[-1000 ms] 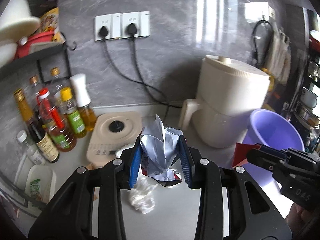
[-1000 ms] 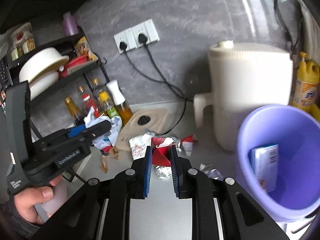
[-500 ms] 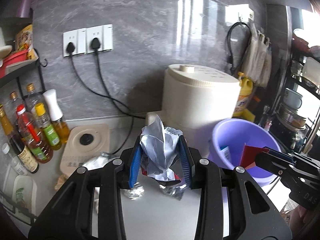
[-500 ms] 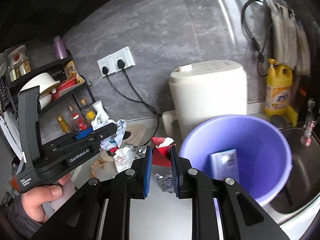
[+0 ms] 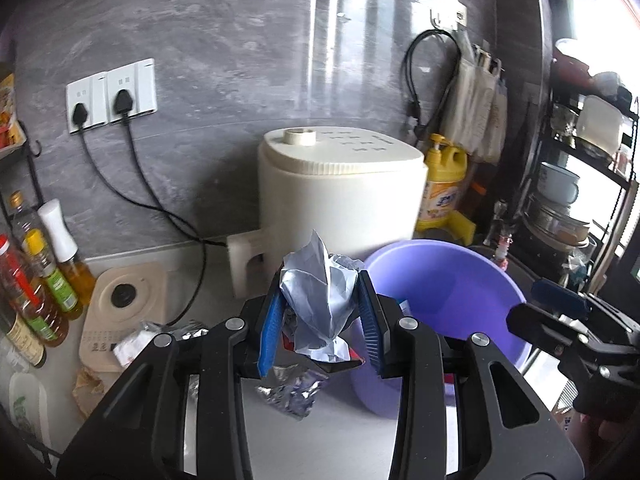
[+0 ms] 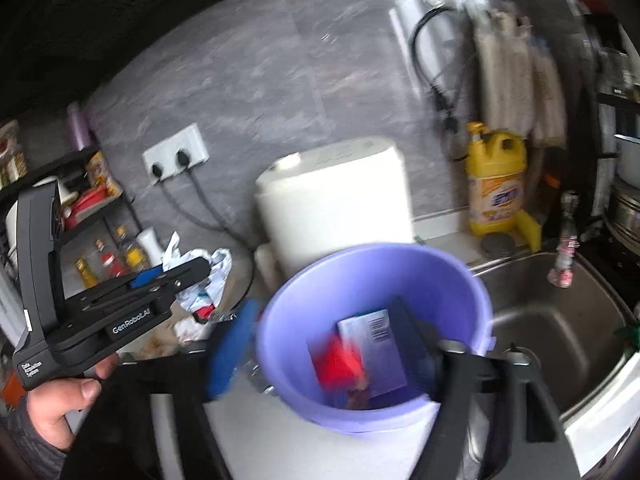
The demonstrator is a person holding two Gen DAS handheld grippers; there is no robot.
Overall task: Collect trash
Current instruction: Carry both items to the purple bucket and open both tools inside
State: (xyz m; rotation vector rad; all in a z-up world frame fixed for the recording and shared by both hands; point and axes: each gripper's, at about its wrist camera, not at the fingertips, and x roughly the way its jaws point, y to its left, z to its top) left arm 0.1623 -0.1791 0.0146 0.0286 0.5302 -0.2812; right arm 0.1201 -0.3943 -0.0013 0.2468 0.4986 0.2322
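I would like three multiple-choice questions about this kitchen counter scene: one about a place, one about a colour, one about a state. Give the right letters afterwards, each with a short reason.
1. Where does the yellow detergent bottle stand?
A. inside the bucket
B. against the wall between the white appliance and the sink
C. on the shelf with the oil bottles

2. What colour is the bucket?
A. purple
B. green
C. black

3. What are the left tongs doing?
A. standing open and empty
B. gripping a crumpled wrapper
C. gripping a bottle

Answers:
1 B, the right wrist view shows it by the wall, right of the appliance and behind the sink's edge.
2 A, both views show a purple rim and wall.
3 B, the blue pads press on the wrapper from both sides.
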